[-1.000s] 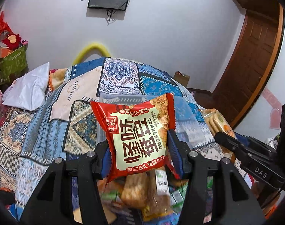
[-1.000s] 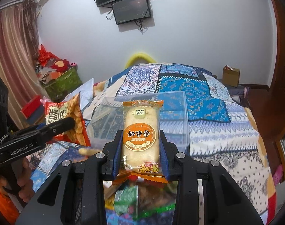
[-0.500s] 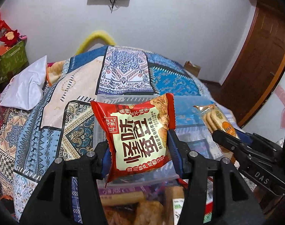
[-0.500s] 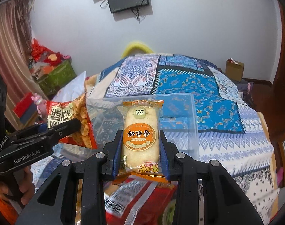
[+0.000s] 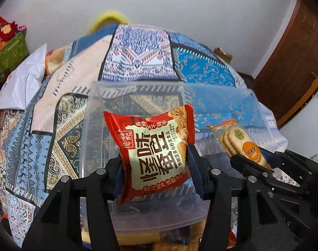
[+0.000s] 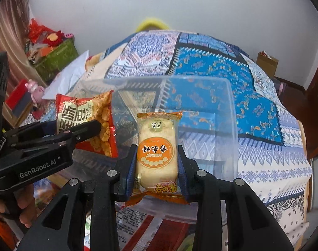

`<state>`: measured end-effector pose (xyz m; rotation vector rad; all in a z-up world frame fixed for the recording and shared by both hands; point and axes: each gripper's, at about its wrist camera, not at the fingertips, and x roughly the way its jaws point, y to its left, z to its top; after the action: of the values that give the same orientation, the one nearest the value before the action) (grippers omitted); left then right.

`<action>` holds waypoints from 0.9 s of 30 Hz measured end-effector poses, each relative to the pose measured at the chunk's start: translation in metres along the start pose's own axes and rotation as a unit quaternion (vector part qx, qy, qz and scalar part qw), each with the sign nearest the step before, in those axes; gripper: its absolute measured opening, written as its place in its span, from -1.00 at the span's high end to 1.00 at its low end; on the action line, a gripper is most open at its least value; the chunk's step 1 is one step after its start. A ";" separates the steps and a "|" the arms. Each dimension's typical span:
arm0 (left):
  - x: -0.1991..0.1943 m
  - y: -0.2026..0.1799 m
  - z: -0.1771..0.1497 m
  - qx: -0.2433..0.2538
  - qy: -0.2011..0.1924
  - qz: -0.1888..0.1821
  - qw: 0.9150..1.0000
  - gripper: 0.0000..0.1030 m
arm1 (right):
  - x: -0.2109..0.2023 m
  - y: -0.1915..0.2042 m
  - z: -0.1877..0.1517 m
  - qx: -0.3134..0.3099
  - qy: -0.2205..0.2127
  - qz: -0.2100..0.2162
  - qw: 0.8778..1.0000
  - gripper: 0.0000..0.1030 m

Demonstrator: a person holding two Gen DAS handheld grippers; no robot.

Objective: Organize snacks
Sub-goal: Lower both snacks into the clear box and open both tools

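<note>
My left gripper [image 5: 155,164] is shut on a red snack bag [image 5: 152,150] with a cream label and holds it over the near part of a clear plastic bin [image 5: 138,90] on the bed. My right gripper [image 6: 157,156] is shut on an orange rice-cracker pack [image 6: 157,146] and holds it over the same bin [image 6: 232,113]. The right gripper and its pack [image 5: 240,142] show at the right of the left wrist view. The left gripper with the red bag [image 6: 83,113] shows at the left of the right wrist view.
The bin stands on a patterned blue patchwork bedspread [image 6: 211,67]. Several more snack packets [image 6: 142,223] lie just below the bin's near rim. A white pillow [image 5: 22,83] and a green box [image 6: 54,60] are at the left; a wooden door [image 5: 295,62] is at the right.
Both grippers, each still holding its snack, have moved forward from above the snack pile to above the clear bin. The bin now fills the middle of both views.
</note>
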<state>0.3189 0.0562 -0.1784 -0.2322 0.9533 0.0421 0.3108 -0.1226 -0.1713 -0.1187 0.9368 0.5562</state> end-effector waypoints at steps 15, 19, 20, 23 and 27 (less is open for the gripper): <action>-0.025 0.016 0.000 -0.021 0.006 -0.008 1.000 -0.08 | -0.026 -0.002 -0.002 0.016 -0.021 -0.012 1.000 -0.18; -0.058 0.016 -0.001 -0.010 -0.024 -0.009 1.000 -0.16 | -0.047 0.001 -0.003 0.016 -0.044 -0.010 0.999 -0.19; -0.065 0.016 -0.002 -0.006 -0.030 -0.008 0.999 -0.22 | -0.054 0.002 -0.004 0.017 -0.052 -0.010 0.998 -0.19; -0.090 0.016 -0.006 0.009 -0.053 -0.005 0.999 -0.25 | -0.070 0.006 -0.007 0.015 -0.070 -0.009 0.997 -0.24; -0.119 0.020 -0.014 0.022 -0.069 -0.006 0.997 -0.29 | -0.092 0.012 -0.013 0.010 -0.094 -0.007 0.995 -0.33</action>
<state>0.2354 0.0801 -0.0929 -0.1919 0.8148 0.0250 0.2523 -0.1535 -0.1045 -0.0541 0.7572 0.5358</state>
